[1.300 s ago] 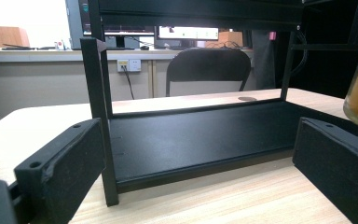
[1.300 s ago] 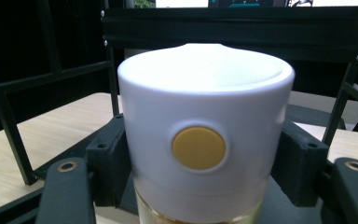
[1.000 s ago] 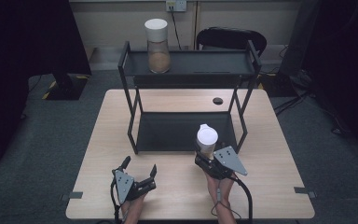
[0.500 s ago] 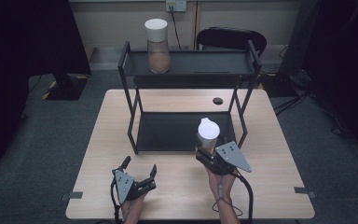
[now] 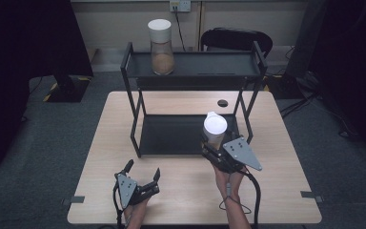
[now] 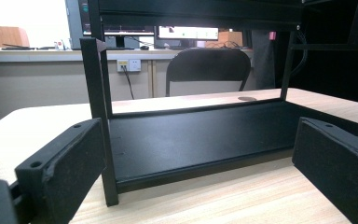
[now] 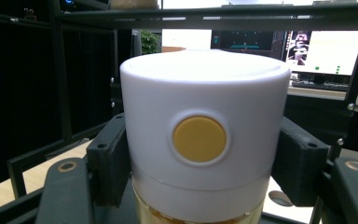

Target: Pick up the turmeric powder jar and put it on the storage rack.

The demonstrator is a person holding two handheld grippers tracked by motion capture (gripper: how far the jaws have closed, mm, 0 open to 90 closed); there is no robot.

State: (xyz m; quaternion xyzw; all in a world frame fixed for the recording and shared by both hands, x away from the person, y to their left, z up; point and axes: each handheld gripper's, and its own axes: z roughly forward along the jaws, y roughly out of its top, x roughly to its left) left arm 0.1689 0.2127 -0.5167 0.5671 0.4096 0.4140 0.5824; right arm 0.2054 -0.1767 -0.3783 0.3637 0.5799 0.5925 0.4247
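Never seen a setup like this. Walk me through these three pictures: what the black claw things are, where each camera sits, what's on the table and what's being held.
No robot here: a person at a wooden table holds a hand-operated two-jaw gripper in each hand.

The high view looks down from above the person's side. The other two pictures come from cameras riding on the grippers, looking along their black jaws.

On the table stands a black two-level rack. Its top shelf carries a jar with a white lid.

The right gripper is clamped around a second white-lidded jar, in front of the rack's lower shelf; its view shows a yellow button on the lid. The left gripper is open, holding nothing, low near the table's front edge.
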